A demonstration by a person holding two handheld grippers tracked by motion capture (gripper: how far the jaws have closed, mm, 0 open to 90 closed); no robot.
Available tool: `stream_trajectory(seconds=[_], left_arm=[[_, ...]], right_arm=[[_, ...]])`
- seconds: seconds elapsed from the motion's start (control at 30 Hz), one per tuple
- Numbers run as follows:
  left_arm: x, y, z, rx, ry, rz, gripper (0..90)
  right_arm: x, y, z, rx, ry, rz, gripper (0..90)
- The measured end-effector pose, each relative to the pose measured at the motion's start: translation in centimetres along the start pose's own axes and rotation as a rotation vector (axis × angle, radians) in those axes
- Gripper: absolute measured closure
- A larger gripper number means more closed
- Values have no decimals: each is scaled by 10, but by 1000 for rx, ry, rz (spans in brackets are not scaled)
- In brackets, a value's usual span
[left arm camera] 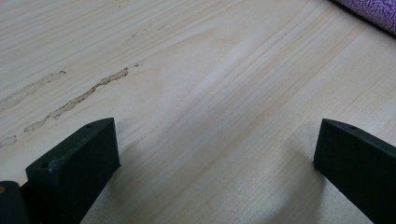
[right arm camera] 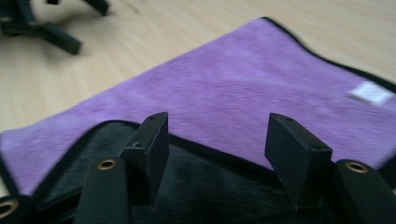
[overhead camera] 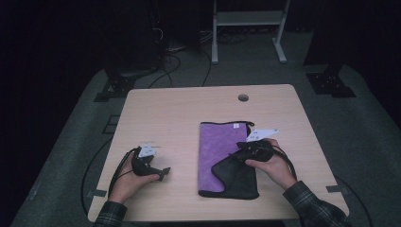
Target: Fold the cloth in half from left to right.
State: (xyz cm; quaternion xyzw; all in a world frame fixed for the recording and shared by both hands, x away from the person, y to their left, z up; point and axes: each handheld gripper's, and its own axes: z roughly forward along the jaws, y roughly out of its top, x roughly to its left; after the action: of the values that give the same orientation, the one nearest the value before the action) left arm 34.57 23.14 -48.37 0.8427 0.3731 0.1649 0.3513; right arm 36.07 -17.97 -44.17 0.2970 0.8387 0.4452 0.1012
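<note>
Cloth (overhead camera: 224, 146) flat on counter (overhead camera: 165, 113), near corner folded over, black underside up; fold barely begun. Right gripper (overhead camera: 235, 155) parted above the flap, gripping nothing; left gripper (overhead camera: 164, 173) wide open, idle.

And here is a lab or recording studio, not a home. Black walls or drapes close in all around, leaving just the pale wooden surface (overhead camera: 179, 109) lit, a round cable hole (overhead camera: 243, 98) cut near its far edge. Grey carpeted flooring (overhead camera: 364, 137) spreads underneath, strips of tape stuck down on it near the surface's corners. Black cables (overhead camera: 170, 66) snake across the floor behind, running toward dark equipment at the back. A white metal frame (overhead camera: 248, 28) stands on two feet farther off, and black metal base plates (overhead camera: 331, 82) bolted with stand legs sit at both far corners. It all reads as a rigged test space.
</note>
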Motion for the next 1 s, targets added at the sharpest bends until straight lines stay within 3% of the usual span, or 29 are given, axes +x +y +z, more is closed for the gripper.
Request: stream_trajectory(seconds=[0.17, 0.47, 0.73, 0.9, 1.0], left_arm=[[0, 0, 0, 0, 0, 0, 0], [0, 0, 0, 0, 0, 0, 0], [0, 0, 0, 1, 0, 0, 0], [0, 0, 0, 1, 0, 0, 0], [0, 0, 0, 1, 0, 0, 0]], right_arm=[[16, 2, 8, -8, 69, -7, 389], [34, 1, 31, 26, 132, -48, 394], [44, -2, 53, 73, 144, -96, 405], [49, -4, 55, 86, 138, -140, 405], [50, -5, 56, 90, 144, -138, 393]])
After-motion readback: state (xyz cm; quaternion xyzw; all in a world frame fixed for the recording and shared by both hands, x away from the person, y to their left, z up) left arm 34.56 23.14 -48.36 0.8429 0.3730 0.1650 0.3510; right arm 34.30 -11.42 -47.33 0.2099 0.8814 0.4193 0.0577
